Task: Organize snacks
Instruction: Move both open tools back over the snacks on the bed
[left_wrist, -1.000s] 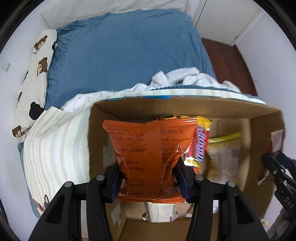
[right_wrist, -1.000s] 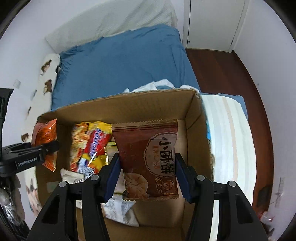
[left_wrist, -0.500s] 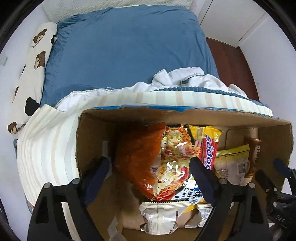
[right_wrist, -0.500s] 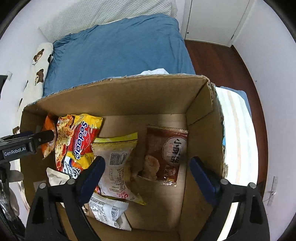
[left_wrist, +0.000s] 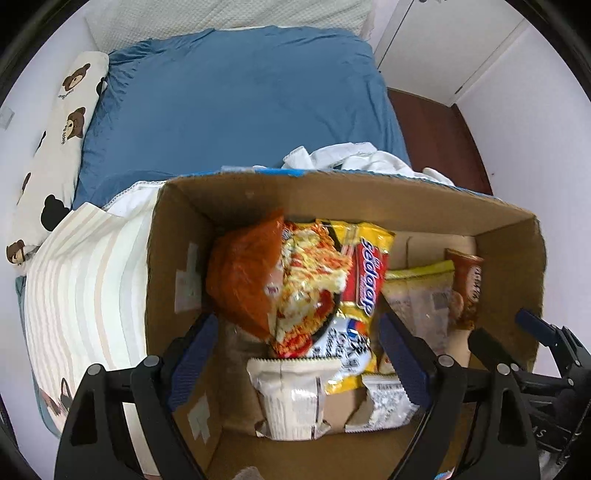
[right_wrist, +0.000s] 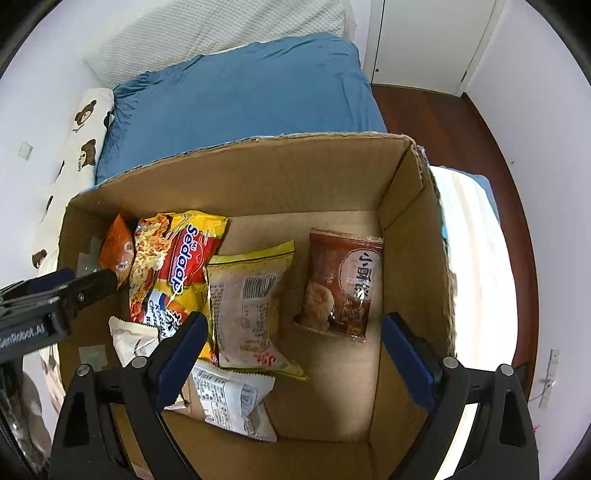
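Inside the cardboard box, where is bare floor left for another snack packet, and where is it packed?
Bare cardboard shows in the cardboard box behind the yellow-edged packet and brown biscuit packet, and in front of the brown one towards the right wall. The side with the Sedaap noodles and orange packet is crowded with overlapping packets.

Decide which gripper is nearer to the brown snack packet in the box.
Right. The right gripper hangs open directly over the brown packet at the box's right end. The left gripper hangs open over the orange bag at the opposite end.
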